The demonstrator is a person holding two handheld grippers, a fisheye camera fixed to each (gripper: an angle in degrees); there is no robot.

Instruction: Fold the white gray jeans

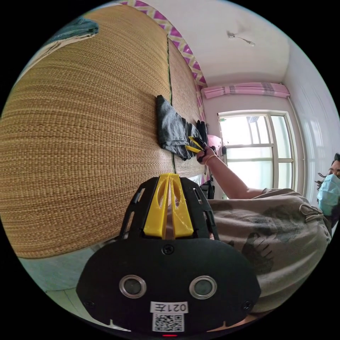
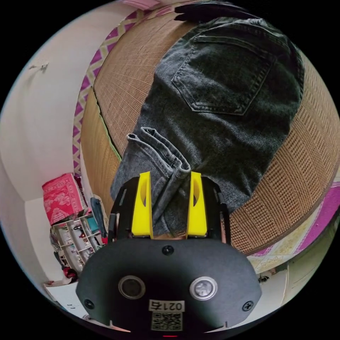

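Jeans: we find the dark grey denim jeans folded, pocket up, at the woven mat's edge.
Right tongs: jaws apart, straddling a bunched hem.
Left tongs: closed, empty, above bare mat.

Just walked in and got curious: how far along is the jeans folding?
Well along: the gray jeans already lie as a compact bundle on the woven mat. In hand: the right hand-held gripper, open, straddles a hem. The left hand-held gripper is shut, empty. Left: perhaps one last fold.
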